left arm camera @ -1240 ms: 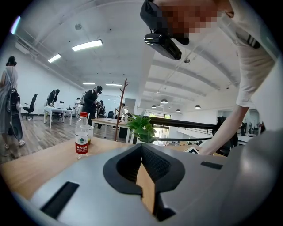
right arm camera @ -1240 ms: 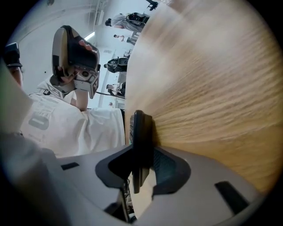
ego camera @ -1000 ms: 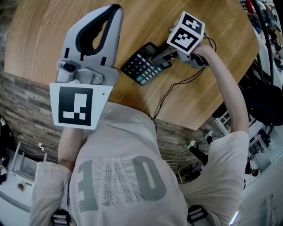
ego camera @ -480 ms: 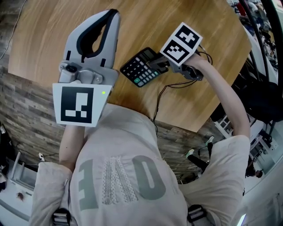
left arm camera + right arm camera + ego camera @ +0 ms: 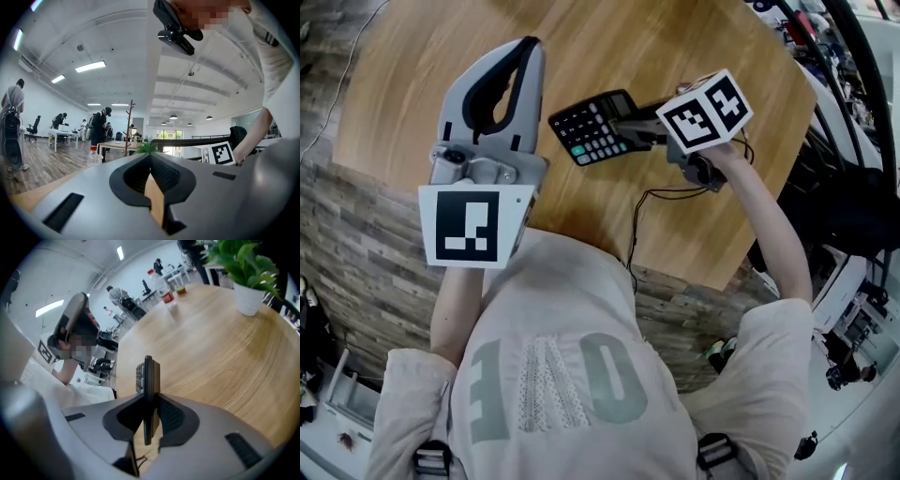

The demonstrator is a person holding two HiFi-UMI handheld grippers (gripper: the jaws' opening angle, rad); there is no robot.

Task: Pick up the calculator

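**Calculator clamped by one end, up off the tabletop**

Calculator [image 5: 592,127] sat edge-on between the pads of the right gripper [image 5: 630,131]. It looked clear of the wooden table [image 5: 694,56], with most of its length sticking out past the tips. Those jaws had just been closing, and in the right gripper view they were clamped on the thin body. The left gripper [image 5: 528,47] was pinched together on nothing, off to the side and well apart from it. To do the lift well, the person probably needed a firm squeeze and a slow, steady raise (a grip that far out on one end looked likely to let the thing droop or twist). Minding the black cable [image 5: 642,211] trailing over the table by the right gripper seemed wise too.
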